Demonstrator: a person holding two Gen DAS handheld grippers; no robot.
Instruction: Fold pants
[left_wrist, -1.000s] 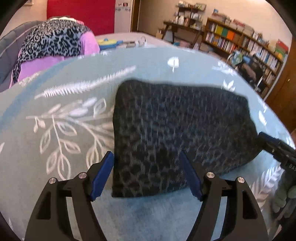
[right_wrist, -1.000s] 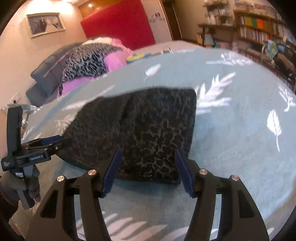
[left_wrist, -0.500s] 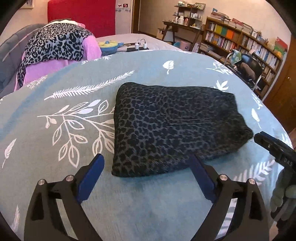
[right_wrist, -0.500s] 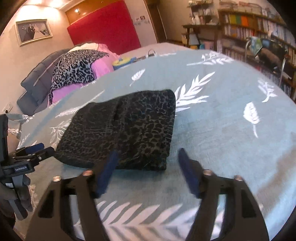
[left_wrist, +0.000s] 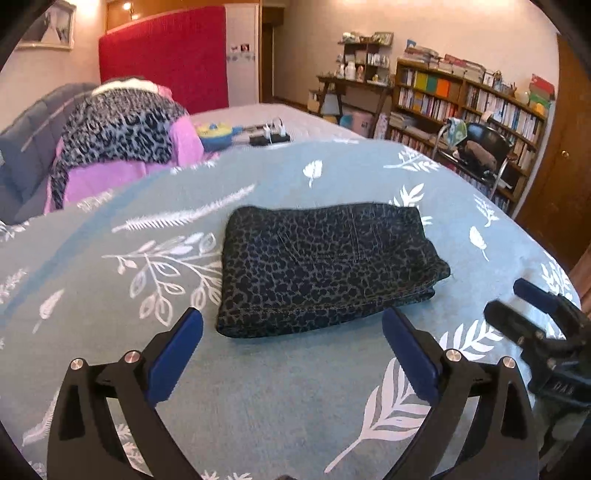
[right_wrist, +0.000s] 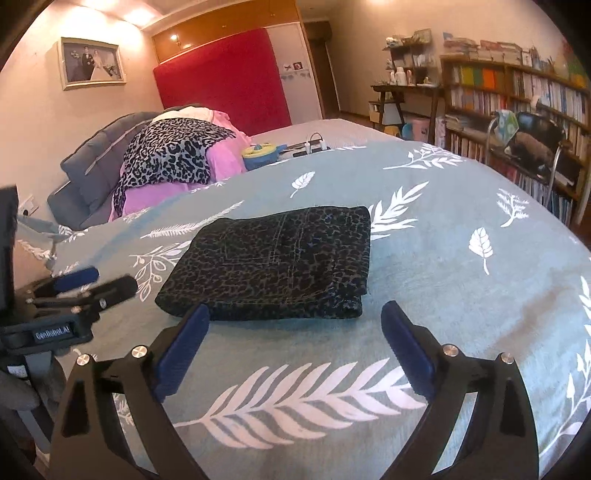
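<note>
The dark leopard-print pants (left_wrist: 325, 266) lie folded into a compact rectangle on the teal leaf-patterned bedspread (left_wrist: 258, 398); in the right wrist view the pants (right_wrist: 273, 266) show a back pocket seam on top. My left gripper (left_wrist: 291, 325) hovers just short of the near edge of the pants, its jaws still opening wide with nothing between them. My right gripper (right_wrist: 295, 319) is likewise back from the pants, jaws opening, nothing between them. Each gripper shows in the other's view: the right gripper (left_wrist: 532, 310) at the right edge, the left gripper (right_wrist: 88, 286) at the left edge.
A pile of leopard-print and pink clothes (left_wrist: 122, 144) lies at the head of the bed by a grey pillow (right_wrist: 92, 166). A yellow-blue toy (left_wrist: 214, 134) and chargers (left_wrist: 269, 134) sit beyond. Bookshelves (left_wrist: 476, 103) and a chair (left_wrist: 480, 151) stand to the right.
Both grippers let go of the folded pants, opened wide, and drew back and upward from them. The pants stay flat on the bedspread.
</note>
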